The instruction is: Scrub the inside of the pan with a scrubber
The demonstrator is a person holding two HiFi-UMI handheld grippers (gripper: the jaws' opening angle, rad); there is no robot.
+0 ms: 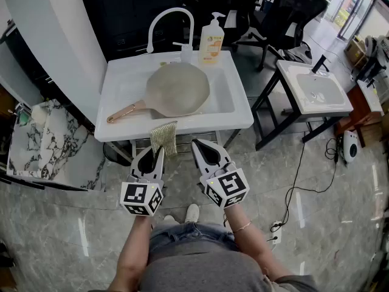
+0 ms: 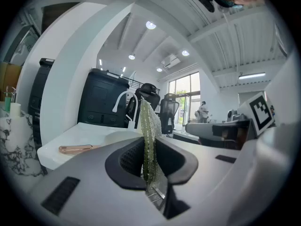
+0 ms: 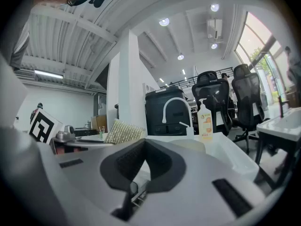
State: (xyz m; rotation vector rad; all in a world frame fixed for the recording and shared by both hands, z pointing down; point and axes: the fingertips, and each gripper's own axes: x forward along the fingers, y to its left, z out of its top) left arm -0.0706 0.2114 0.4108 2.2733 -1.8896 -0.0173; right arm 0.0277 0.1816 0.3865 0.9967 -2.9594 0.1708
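Scrubber, its lower end hidden between your left gripper's clamped jaws, hangs before the sink holding the pan; your right gripper is closed, empty.

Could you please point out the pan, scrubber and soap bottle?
Round beige copper-handled pan (image 1: 179,90): head view, bowl centre.
Greenish woven scrubber (image 1: 164,137): head view, its middle.
Orange-labelled pump soap bottle (image 1: 211,46): head view, its label.

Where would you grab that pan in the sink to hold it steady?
Probably by its copper-coloured handle. It is long, slim and sticks out from the pan toward the front left corner of the sink, so jaws could close across it from the front. The round body looks too wide. The right gripper is empty; the left gripper holds the scrubber.
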